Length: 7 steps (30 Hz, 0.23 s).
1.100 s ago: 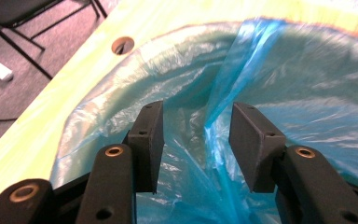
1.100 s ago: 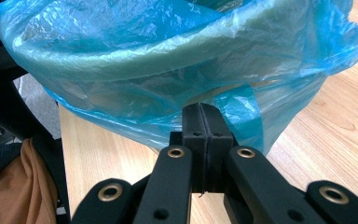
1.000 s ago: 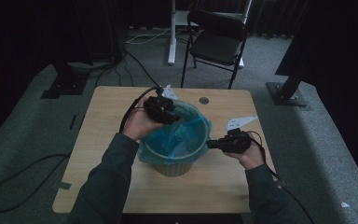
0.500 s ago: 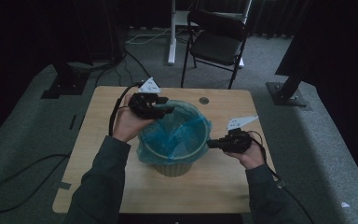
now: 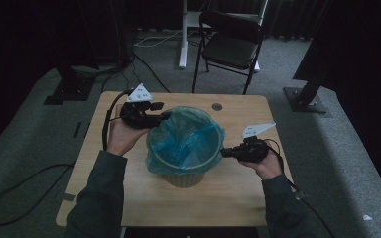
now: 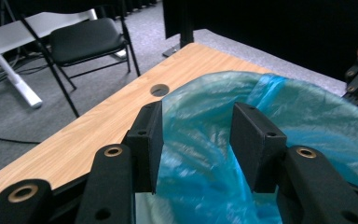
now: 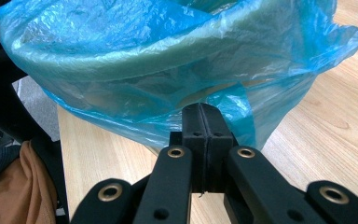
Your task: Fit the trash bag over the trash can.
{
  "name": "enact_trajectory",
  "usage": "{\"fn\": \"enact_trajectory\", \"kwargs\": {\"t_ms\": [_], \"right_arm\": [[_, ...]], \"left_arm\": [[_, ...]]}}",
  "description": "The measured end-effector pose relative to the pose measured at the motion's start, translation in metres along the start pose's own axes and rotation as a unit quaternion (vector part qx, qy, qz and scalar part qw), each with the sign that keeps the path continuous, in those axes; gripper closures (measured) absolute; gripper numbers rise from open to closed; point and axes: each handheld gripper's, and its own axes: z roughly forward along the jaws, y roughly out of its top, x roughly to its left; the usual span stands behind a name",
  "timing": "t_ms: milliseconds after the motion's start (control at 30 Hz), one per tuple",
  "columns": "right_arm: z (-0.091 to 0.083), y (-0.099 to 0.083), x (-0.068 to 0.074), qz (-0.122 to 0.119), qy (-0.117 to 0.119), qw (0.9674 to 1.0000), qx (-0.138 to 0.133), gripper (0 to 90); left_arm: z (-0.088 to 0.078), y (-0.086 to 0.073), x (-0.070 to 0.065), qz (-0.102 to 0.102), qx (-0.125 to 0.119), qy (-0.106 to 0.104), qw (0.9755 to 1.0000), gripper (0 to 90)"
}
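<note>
The thin blue bag (image 5: 184, 141), draped over the bin (image 5: 184, 177) at frame centre, is light, limp and tear-prone: right gripper (image 7: 204, 122) clenched on its hem, left gripper (image 6: 196, 140) released at the rim.

floor: grey carpet (image 5: 337, 148) | chair: black folding (image 5: 230, 47) | table: light wood (image 5: 238, 198) | light: dim

My bin (image 5: 184, 171) sits mid-table (image 5: 144, 198), bag (image 5: 186, 139) in it, chair (image 5: 230, 47) behind the table.
</note>
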Motion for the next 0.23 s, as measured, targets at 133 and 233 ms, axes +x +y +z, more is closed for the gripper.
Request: {"fn": "enact_trajectory", "kwargs": {"t_ms": [133, 233], "right_arm": [[-0.002, 0.0, 0.0, 0.001, -0.001, 1.0, -0.002, 89.8], [-0.003, 0.0, 0.0, 0.001, -0.002, 1.0, -0.004, 89.8]], "left_arm": [[-0.005, -0.011, 0.007, -0.015, -0.001, 0.006, 0.9999, 54.1], [-0.008, -0.018, 0.011, -0.024, -0.002, 0.012, 0.9996, 53.9]]}}
